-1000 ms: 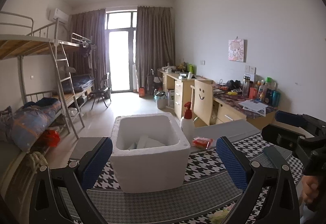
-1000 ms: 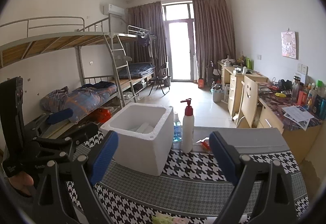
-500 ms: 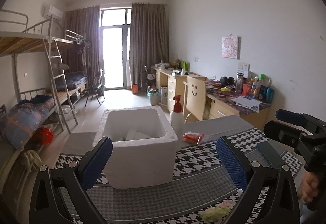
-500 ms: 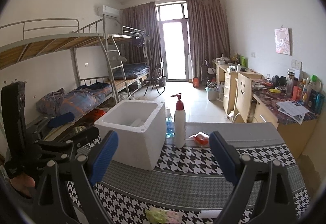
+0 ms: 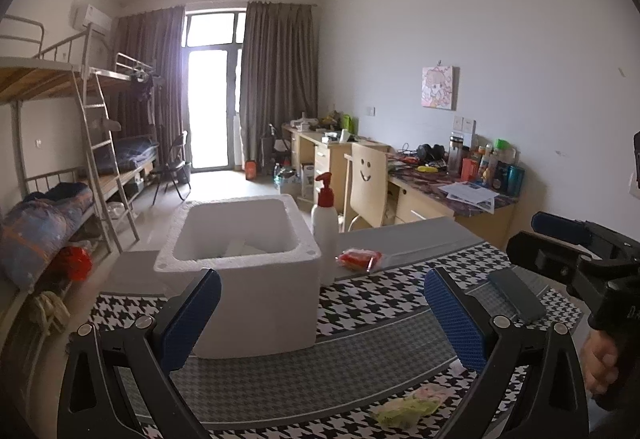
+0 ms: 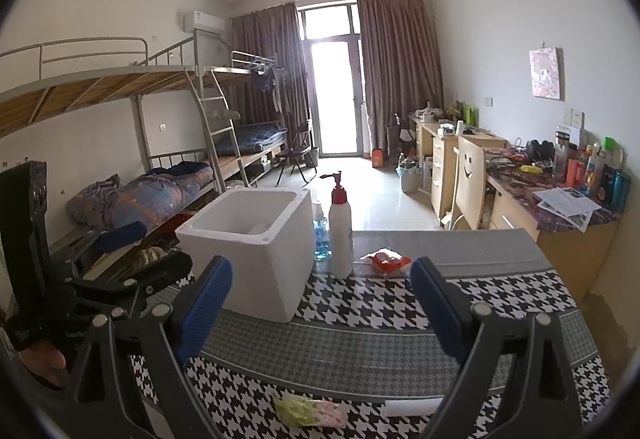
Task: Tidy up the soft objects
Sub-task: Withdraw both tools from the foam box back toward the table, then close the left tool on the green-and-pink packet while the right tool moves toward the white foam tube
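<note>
Left wrist view: left gripper (image 5: 322,313) had its jaws spread wide, nothing between them, hovering over the houndstooth table (image 5: 360,359). White foam box (image 5: 244,271) sat ahead, slightly left of centre; something pale lay in its bottom, couldn't tell what. Pump bottle (image 5: 325,229) stood just beside the box's right wall, red packet (image 5: 357,258) beyond it. The soft thing, a crumpled yellow-green cloth (image 5: 404,407), lay at the near table edge, low between the fingers. Right gripper (image 5: 568,251) showed at the far right, apart from everything.

Right wrist view: right gripper (image 6: 320,303) was also wide and empty. Same cloth (image 6: 310,411) sat low in frame near the table edge, with a white tube-like item (image 6: 412,407) just right of it. Foam box (image 6: 252,247) was left of centre, a blue bottle (image 6: 322,233) tucked behind the pump bottle (image 6: 341,227).

Step, my read: approach phase, no grasp yet. The next move likely calls for one gripper to drop onto the cloth, pinch it, then carry it to the box.

Versus a second ago: both cameras had pulled back and tilted, so the cloth came further into view and the box moved away from the jaws. Jaw opening unchanged.
</note>
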